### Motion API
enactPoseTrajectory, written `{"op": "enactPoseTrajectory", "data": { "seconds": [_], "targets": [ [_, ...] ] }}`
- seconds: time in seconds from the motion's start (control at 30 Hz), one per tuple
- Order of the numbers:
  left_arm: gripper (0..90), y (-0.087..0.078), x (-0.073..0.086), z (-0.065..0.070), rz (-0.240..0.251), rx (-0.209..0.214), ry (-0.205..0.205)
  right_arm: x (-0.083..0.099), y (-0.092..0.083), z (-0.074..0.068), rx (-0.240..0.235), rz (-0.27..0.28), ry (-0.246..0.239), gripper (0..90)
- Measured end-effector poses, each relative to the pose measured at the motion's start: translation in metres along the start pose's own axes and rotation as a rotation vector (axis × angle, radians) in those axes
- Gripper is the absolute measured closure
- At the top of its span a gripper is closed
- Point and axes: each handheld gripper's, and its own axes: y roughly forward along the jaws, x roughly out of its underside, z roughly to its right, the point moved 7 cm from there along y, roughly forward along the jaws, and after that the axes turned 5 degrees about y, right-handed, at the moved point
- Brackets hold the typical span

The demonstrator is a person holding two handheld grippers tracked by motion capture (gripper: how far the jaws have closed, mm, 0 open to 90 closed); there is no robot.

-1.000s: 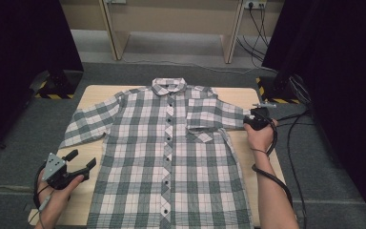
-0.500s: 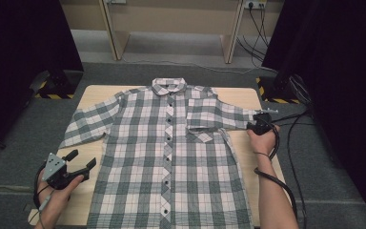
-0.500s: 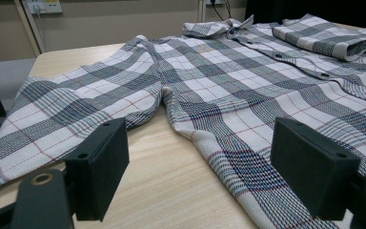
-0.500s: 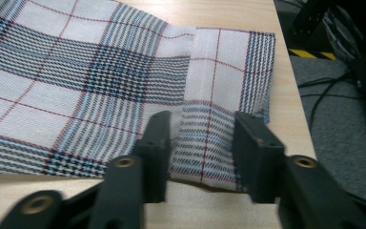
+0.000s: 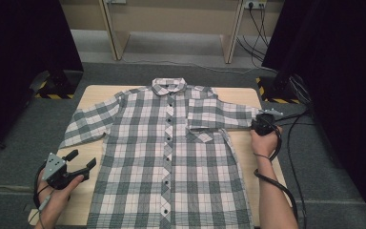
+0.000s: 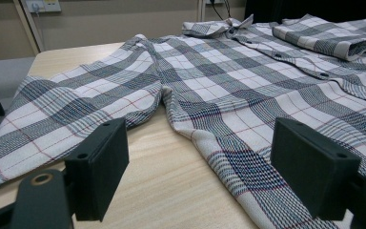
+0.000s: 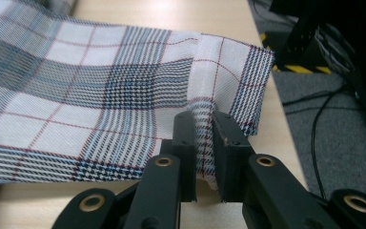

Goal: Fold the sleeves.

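A grey, white and red plaid short-sleeved shirt (image 5: pixel 171 157) lies flat and buttoned on the wooden table (image 5: pixel 95 98), collar at the far side. My right gripper (image 5: pixel 258 123) is at the end of the shirt's right-hand sleeve. Its jaws have just been closing, and in the right gripper view they pinch a raised fold of the sleeve cuff (image 7: pixel 228 81) between the pads, right gripper (image 7: pixel 204 138). My left gripper (image 5: pixel 82 158) hovers open at the table's near left corner. Its jaws (image 6: pixel 200 167) stand wide apart, pointing at the shirt's side and left sleeve (image 6: pixel 66 114) with nothing between them.
Black cables (image 5: pixel 295 143) trail over the grey floor on the right of the table. Dark curtains flank both sides, with yellow-black striped stand bases (image 5: pixel 52 93) at the far corners. Bare wood (image 6: pixel 171 181) shows between the left sleeve and the shirt's body.
The right gripper's jaws have closed onto the sleeve cuff, with a slight shift of the hand. The left gripper and the shirt's body have kept still.
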Motion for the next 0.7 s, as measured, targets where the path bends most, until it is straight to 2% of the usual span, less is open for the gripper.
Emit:
{"op": "enactPoseTrajectory", "data": {
  "seconds": [0.17, 0.5, 0.63, 0.7],
  "targets": [
    [19.8, 0.0, 0.0, 0.001, -0.001, -0.002, 0.006, -0.02, -0.022, -0.008, -0.03, 0.085, -0.019, 80.7],
    [19.7, 0.0, 0.0, 0.0, -0.002, 0.001, 0.002, -0.041, -0.054, -0.03, -0.107, 0.186, -0.035, 80.7],
    [19.7, 0.0, 0.0, 0.0, -0.004, 0.001, 0.004, -0.051, -0.068, -0.043, -0.169, 0.226, -0.017, 80.7],
    [19.7, 0.0, 0.0, 0.001, -0.003, 0.001, 0.005, -0.057, -0.078, -0.053, -0.192, 0.254, -0.03, 80.7]
  ]
}}
